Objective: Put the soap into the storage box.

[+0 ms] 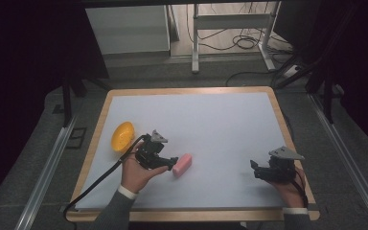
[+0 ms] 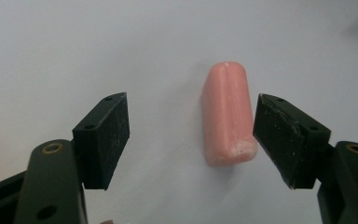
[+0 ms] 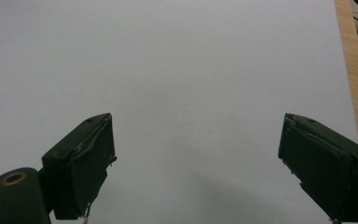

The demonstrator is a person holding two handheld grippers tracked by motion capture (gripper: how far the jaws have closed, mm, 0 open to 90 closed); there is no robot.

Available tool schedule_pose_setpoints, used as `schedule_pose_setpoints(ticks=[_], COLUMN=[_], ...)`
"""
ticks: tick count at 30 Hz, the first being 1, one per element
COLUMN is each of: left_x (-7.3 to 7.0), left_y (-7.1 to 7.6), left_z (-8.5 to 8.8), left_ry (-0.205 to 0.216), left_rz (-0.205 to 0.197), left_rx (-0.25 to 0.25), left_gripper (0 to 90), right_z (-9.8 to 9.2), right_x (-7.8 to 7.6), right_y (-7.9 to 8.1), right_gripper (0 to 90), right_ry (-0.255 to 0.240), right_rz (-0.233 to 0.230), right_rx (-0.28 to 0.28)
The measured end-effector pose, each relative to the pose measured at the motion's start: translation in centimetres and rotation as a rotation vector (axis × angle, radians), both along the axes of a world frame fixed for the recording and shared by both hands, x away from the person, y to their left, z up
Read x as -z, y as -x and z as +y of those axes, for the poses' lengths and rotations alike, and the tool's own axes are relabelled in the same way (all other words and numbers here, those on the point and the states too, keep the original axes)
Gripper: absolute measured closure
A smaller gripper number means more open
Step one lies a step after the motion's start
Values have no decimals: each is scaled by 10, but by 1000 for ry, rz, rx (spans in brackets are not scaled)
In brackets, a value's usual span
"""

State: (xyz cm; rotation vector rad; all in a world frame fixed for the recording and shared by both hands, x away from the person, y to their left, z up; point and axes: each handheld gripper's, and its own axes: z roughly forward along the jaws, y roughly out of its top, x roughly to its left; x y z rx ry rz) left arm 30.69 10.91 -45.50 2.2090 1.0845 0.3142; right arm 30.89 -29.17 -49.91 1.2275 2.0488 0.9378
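Looks like the grab is being set up: the left gripper (image 2: 191,135) has its jaws spread wide around the small pink rounded block (image 2: 227,119), lower centre of the frame, hugging the right-hand jaw. Next it should centre up, then squeeze. The right gripper (image 3: 196,158) idles with jaws apart over bare white mat (image 3: 177,60).

White-topped table (image 1: 220,120) carries a yellow bowl (image 1: 122,135) and pink block (image 1: 182,164).
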Motion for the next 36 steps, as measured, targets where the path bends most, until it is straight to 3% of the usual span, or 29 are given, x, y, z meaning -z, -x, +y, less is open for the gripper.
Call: schedule_pose_setpoints(ticks=[15,23,25,28,31,36], left_x=[18,28,29,30,34,40], left_y=[-3,-7,-7,-9,-13,-18], left_z=[-19,-26,-32,-39,-38,-41], left_ry=[13,0,-30,-15,-36,-34], left_rz=[51,61,56,67,73,87], left_rx=[25,15,21,25,10,5], left_gripper=[273,274,270,270,272,289], right_z=[1,3,3,2,0,-2], right_x=[2,4,4,5,4,5], right_y=[-1,-1,-1,-2,-1,-2], right_gripper=[104,104,104,104,104,104], right_ry=[13,20,22,22,15,16], right_rz=[1,7,8,10,8,8], right_rx=[3,0,2,2,7,11])
